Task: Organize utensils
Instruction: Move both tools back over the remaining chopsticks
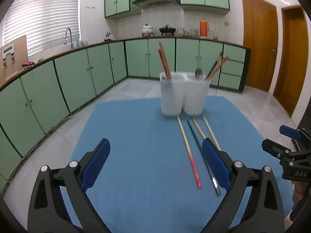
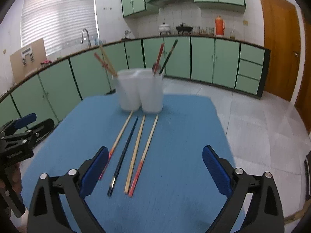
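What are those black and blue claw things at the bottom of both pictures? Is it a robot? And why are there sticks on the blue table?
It is not a robot. A person holds a grabbing tool in each hand, and each tool has a small camera looking out along its two blue fingers. One picture comes from the left gripper, the other from the right gripper. Each camera also catches the other tool at the edge of its picture.

Both grippers are wide open and hold nothing.

On the blue mat lie four chopsticks side by side, one of them dark. Behind them stands a white holder with compartments, with more chopsticks and what looks like a spoon already standing in it. The loose ones probably go in there too.
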{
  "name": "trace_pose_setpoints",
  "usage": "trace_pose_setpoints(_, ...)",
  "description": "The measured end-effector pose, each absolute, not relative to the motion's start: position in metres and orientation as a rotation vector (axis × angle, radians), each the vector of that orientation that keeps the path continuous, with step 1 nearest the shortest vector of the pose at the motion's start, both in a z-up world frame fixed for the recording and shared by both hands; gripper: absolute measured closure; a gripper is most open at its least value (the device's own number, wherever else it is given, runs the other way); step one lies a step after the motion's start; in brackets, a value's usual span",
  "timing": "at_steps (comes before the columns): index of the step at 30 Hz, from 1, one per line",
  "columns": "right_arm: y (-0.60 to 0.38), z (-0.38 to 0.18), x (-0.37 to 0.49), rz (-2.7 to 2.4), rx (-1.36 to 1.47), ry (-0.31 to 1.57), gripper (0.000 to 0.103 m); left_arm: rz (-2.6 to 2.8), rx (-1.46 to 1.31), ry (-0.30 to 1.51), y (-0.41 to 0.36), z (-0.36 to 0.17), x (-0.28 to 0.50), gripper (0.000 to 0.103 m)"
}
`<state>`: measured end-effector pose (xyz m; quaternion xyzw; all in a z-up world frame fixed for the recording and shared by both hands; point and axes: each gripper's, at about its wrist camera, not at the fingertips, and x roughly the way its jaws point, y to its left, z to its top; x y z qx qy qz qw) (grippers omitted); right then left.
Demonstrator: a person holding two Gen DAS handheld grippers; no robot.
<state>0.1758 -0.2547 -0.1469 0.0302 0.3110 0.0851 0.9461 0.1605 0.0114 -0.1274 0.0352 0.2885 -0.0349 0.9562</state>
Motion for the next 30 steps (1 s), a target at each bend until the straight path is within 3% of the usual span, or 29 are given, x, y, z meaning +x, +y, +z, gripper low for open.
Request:
trace_pose_setpoints(6,-0.239,-0.18,0.162,0.181,0.011,0.713,0.026,-0.072,0.097,0.653,0.01,-0.155,0.142,0.01)
trace_pose_setpoints(11,-0.227,-0.204,0.15,0.215,-0.025,0.781,0.05,-0.07,0.101,0.697,0.01,-0.17,0.133,0.01)
trace_pose_setpoints(30,-0.208,-0.233,0.163,0.209,-0.063,0.833,0.081,-0.076,0.089,0.74,0.007,-0.18,0.138,0.01)
